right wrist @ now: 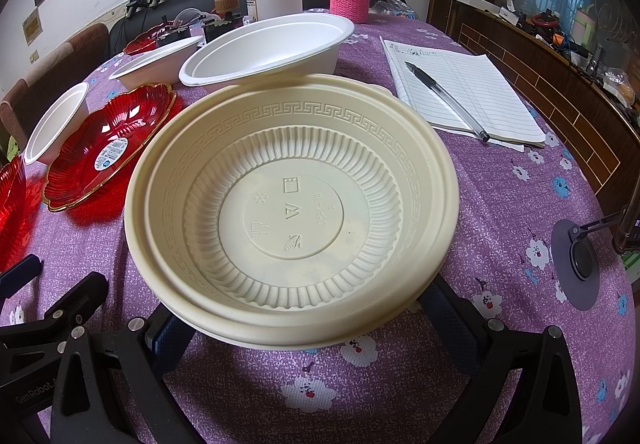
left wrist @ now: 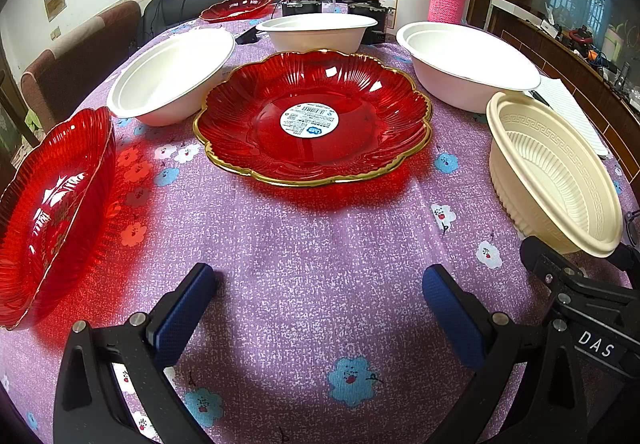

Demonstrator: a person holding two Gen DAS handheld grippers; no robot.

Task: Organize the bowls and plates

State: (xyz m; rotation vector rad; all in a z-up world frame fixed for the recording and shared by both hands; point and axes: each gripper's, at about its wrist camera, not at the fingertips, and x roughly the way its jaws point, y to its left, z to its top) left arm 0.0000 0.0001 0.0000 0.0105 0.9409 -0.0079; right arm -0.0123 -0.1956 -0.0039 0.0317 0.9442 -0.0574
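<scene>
From my right tongs (right wrist: 304, 320) I see the cream bowl (right wrist: 292, 204) filling the view, its near underside sitting between the two blue pads; the rim hides the tips, so I cannot tell whether the pads are pressing its wall or just flanking it. From the left view the same bowl sits tilted at the right side of the counter (left wrist: 320, 244), which makes me think it is at least partly lifted. If the hold is only on that thin lip, I judge it could twist out and drop onto the cloth, or swing into the white bowl (right wrist: 272, 48) just behind it. My left tongs (left wrist: 320, 300) are spread wide apart and hold nothing, hovering over bare cloth in front of the red gold-rimmed plate (left wrist: 312, 116). A second red dish (left wrist: 52, 212) stands close to my left pad, and a careless sideways sweep could knock it. The red pieces look like hard, glossy plastic or glass, so I expect them to slip under the pads. The notepad and pen (right wrist: 448, 100) lie near the right route too.
</scene>
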